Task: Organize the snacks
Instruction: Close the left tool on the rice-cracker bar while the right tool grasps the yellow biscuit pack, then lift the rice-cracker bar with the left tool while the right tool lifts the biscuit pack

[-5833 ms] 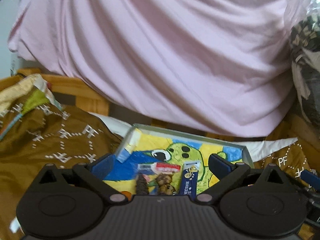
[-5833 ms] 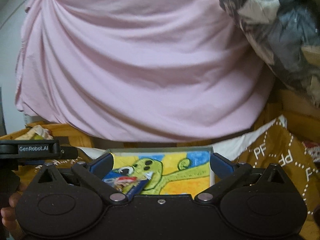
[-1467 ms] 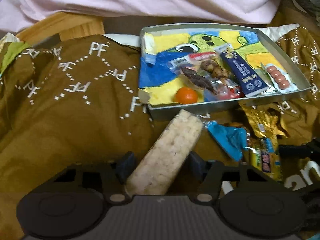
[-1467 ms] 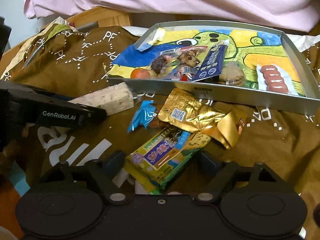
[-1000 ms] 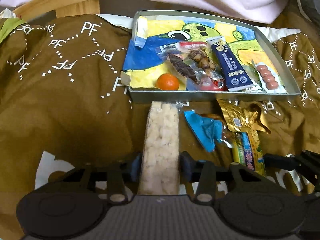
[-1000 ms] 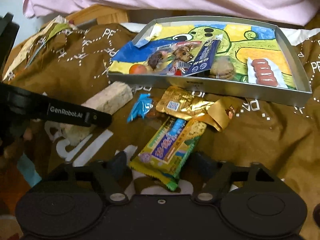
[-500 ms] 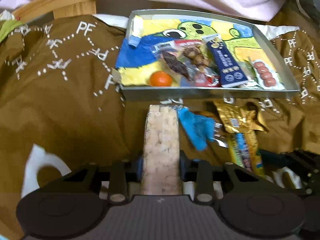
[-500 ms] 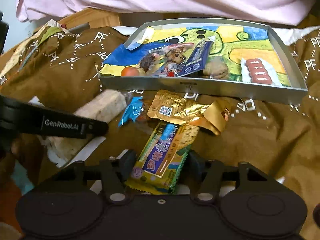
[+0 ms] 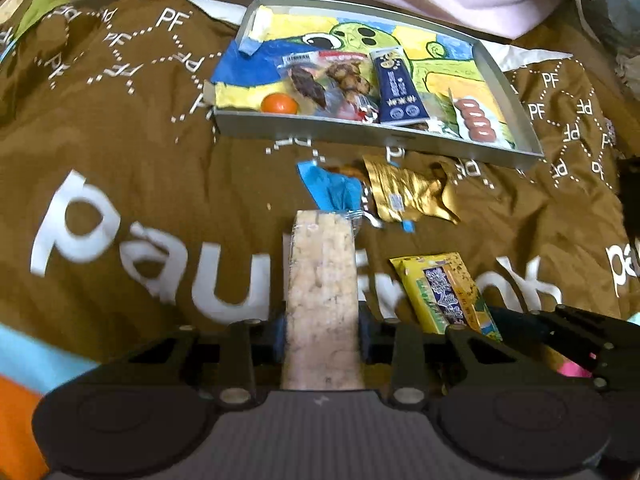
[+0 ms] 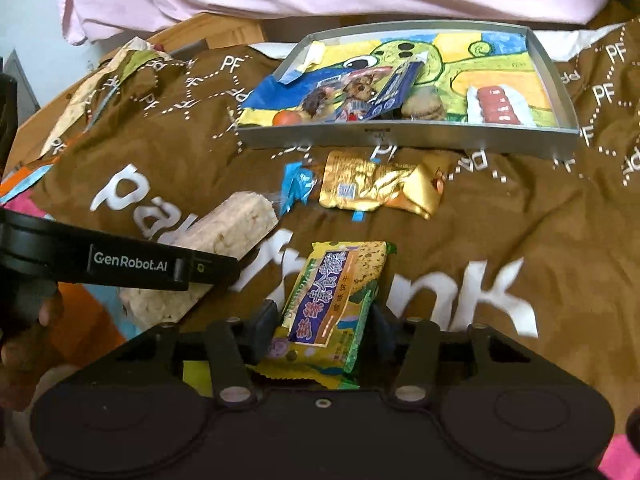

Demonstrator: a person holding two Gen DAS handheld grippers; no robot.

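Snacks gripped by both tools

Rice bar point(image 9: 322, 280) sits clamped in the left tool point(image 9: 322, 338); yellow biscuit pack point(image 10: 334, 300) sits clamped in the right tool point(image 10: 320, 330). Both are held above the brown blanket point(image 10: 520, 208), near the metal tray point(image 10: 400, 136).

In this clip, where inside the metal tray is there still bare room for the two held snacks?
Free: the tray's painted floor along the far wall, behind the navy packet, and its far right corner beyond the sausage pack. Crowded: the near left, around the orange ball and clear packets.
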